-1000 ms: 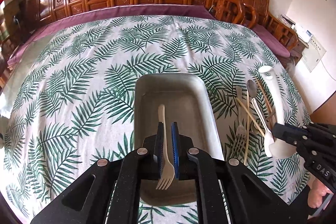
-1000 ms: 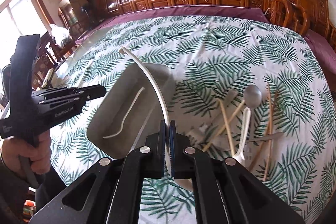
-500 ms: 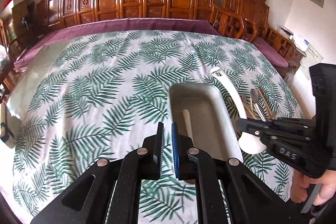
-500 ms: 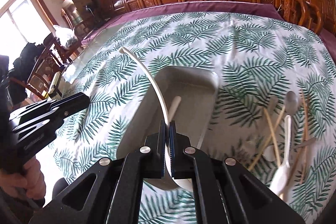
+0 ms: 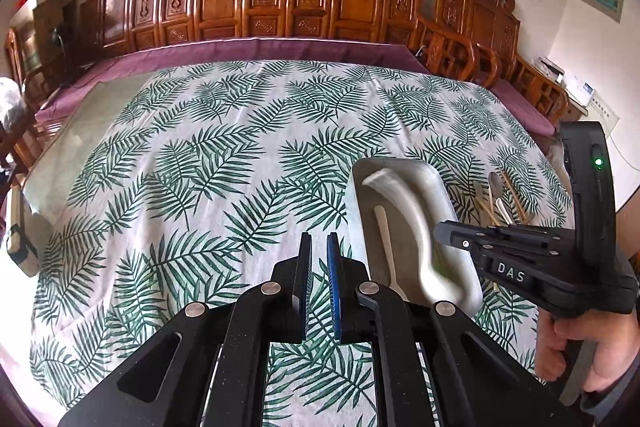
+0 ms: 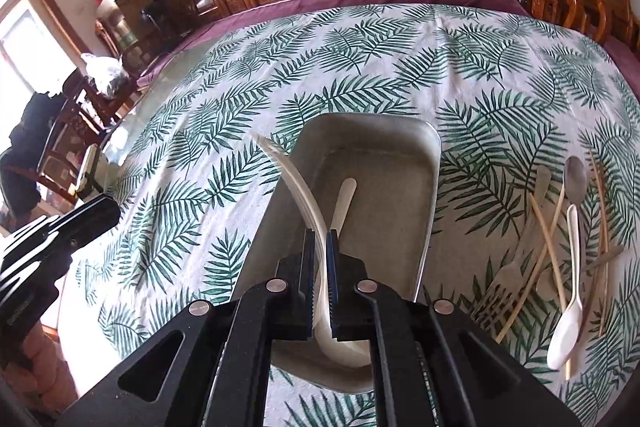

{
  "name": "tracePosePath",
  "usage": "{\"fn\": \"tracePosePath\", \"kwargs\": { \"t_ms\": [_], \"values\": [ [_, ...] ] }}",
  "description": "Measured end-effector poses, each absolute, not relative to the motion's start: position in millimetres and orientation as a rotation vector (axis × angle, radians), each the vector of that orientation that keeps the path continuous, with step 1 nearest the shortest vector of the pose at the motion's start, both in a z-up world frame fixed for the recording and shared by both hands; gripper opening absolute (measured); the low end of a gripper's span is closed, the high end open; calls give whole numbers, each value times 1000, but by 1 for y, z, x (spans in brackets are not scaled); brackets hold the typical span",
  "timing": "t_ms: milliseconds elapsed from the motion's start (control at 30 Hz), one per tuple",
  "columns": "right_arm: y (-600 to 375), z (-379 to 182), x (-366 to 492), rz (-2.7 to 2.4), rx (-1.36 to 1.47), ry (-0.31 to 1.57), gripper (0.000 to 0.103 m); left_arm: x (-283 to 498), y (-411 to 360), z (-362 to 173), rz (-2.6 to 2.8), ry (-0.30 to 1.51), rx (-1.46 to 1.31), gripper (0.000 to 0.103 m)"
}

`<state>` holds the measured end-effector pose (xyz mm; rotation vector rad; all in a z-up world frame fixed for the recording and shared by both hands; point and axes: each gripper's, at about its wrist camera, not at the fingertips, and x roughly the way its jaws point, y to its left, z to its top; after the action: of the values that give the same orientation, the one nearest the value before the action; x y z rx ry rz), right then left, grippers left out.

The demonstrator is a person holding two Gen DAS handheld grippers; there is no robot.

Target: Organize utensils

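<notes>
right fingers (image 6: 319, 255) clamped on the neck of a long white ladle (image 6: 298, 187); its handle arcs up and away over the left wall of the grey tray (image 6: 432, 163), its bowl hangs low at the tray's near end. whether the bowl touches the tray floor, i cannot tell. one pale fork (image 6: 342, 203) already lies lengthwise inside the tray.

left fingers (image 5: 318, 267) slightly apart, holding nothing, off to the left of the tray above the leaf-print cloth (image 5: 200, 167) on the worktop.

step in hand, as i read it: setting the ladle into the tray beside the fork. next move calls for lowering until the ladle rests flat along the tray's length, handle swung inside the rim, then parting the right fingers. risk: the curved handle may ride on the rim and tip out.

still to sort: the heap right of the tray — white spoon (image 6: 568, 319), metal spoon (image 6: 577, 177), metal fork (image 6: 506, 283), chopsticks (image 6: 554, 251), crossed and overlapping.
</notes>
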<state>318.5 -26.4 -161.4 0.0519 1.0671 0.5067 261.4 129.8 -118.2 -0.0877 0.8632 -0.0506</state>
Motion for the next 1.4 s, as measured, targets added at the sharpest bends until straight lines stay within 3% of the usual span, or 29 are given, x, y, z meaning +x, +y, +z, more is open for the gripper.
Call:
{"fn": "tracePosePath", "kwargs": {
  "t_ms": [633, 733, 867, 1400],
  "values": [
    [-148, -151, 295, 420, -121, 935, 10, 258, 49, -114, -163, 848, -38, 7],
    [-179, -160, 299, 375, -102, 949, 16, 258, 30, -116, -188, 850, -27, 8],
    [-207, -175, 304, 329, -95, 973, 16, 255, 8, -121, -220, 849, -13, 15],
    [-226, -227, 330, 266, -28, 1108, 16, 233, -42, -156, -290, 912, 39, 17]
  ]
}}
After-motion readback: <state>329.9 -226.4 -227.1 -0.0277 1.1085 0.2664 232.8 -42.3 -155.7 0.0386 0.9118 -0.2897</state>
